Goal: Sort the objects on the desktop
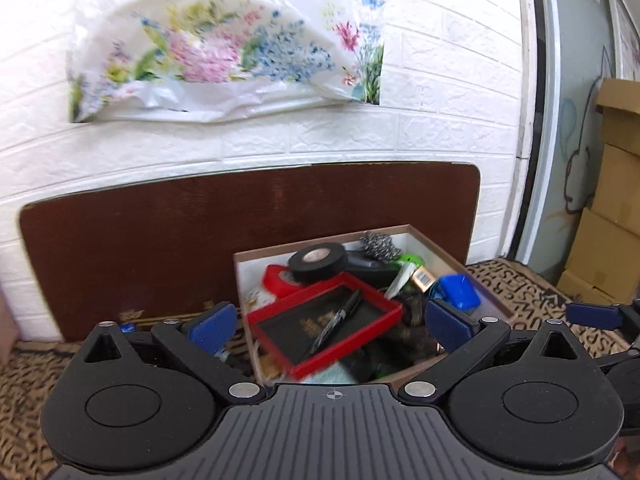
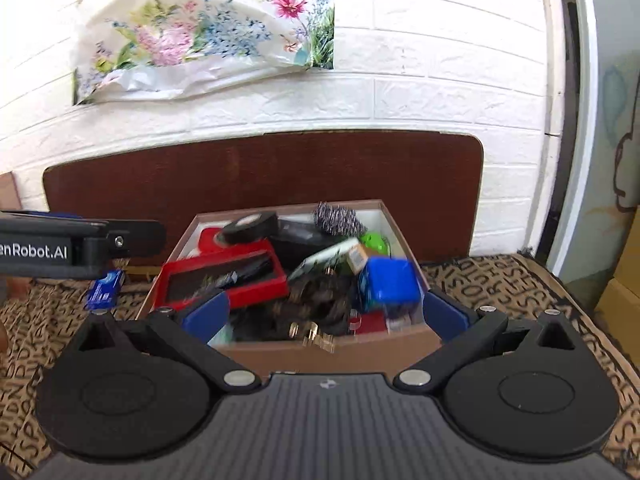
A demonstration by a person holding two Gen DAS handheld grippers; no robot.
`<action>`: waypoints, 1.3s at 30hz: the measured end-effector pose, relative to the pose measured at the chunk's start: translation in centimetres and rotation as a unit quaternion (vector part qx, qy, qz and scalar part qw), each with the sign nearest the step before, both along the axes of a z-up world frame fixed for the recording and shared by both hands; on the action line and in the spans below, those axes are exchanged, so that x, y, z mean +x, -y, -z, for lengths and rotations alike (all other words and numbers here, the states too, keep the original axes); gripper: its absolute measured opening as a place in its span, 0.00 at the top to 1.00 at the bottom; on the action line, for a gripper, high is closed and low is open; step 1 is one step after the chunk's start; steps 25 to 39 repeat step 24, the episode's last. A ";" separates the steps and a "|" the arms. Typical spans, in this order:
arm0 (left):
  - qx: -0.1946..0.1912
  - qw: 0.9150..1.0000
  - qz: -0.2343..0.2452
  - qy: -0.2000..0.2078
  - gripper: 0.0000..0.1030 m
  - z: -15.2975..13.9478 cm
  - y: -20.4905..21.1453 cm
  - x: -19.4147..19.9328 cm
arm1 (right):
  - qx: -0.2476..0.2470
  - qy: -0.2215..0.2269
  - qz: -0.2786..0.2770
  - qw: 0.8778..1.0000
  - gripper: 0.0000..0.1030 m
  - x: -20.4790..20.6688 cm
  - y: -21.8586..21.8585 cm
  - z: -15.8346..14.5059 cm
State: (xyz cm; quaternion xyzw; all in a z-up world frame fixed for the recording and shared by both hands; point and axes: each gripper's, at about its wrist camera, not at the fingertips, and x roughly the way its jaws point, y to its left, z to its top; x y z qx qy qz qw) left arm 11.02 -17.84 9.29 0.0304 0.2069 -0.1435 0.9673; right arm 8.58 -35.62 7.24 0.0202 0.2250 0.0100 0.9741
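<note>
The shallow brown cardboard box [image 2: 320,350] on the patterned counter [image 2: 500,284] is heaped loosely, so a careless reach could snag the black tape roll [image 1: 318,261] or tip the red-rimmed tray [image 1: 324,326]. Both the left gripper [image 1: 332,320] and right gripper [image 2: 326,312] have jaws spread wide, empty, with the box just ahead between them.

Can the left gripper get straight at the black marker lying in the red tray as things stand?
Probably yes. The left gripper is open and empty, facing the black marker, which lies uncovered in the red tray atop the box clutter. Its shallow rim may crowd the fingers.
</note>
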 end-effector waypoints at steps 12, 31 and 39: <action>-0.008 0.999 -0.034 -0.040 0.00 4.6 -1.7 -8.8 | -0.022 -0.026 0.005 0.999 0.00 -8.9 -2.5 2.7; -0.017 0.999 -0.024 -0.044 0.00 4.9 -2.1 -10.4 | -0.012 -0.045 0.016 0.999 0.00 -10.2 -2.6 4.2; -0.017 0.999 -0.024 -0.044 0.00 4.9 -2.1 -10.4 | -0.012 -0.045 0.016 0.999 0.00 -10.2 -2.6 4.2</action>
